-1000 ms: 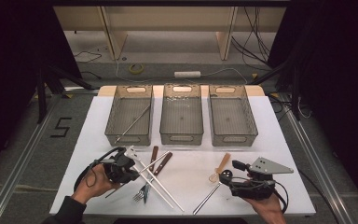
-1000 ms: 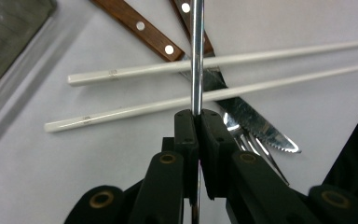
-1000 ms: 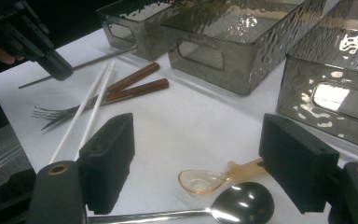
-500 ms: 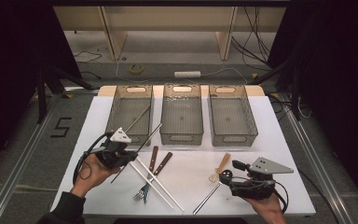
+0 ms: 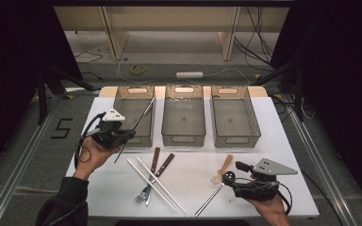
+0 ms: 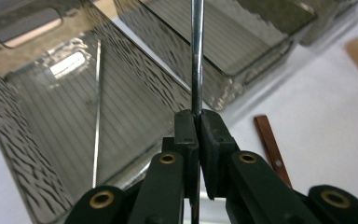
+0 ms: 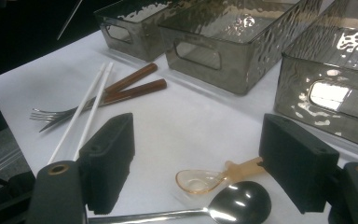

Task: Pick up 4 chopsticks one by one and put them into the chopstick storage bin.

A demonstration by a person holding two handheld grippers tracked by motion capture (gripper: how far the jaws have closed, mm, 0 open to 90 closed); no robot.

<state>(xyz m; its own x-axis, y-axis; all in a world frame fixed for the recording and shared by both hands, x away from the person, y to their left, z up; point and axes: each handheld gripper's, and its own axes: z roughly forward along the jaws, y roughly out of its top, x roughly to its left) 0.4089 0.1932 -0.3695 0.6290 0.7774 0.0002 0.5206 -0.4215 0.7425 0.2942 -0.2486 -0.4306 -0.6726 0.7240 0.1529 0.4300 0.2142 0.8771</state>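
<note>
I am carrying a metal chopstick (image 6: 196, 56) clenched in my left claw (image 6: 197, 122), its tip ahead over the leftmost bin (image 6: 23, 135); I should lower it lengthwise beside its mate (image 6: 96, 112). My right claw (image 7: 196, 161) is waiting released.

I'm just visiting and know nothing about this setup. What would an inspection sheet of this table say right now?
Surface: white table, flat, on a wooden top.
Job's things: thin metal rod over the left bin; a second rod lies inside it.
Clutter: two more bins, two forks, white chopsticks, metal spoon, amber spoon.
Grippers: left gripper shut on the rod; right gripper open over the spoons.
Cables: one trails from each gripper; more on the floor.
Surroundings: dark curtains, tape roll, floor mark "5".
</note>
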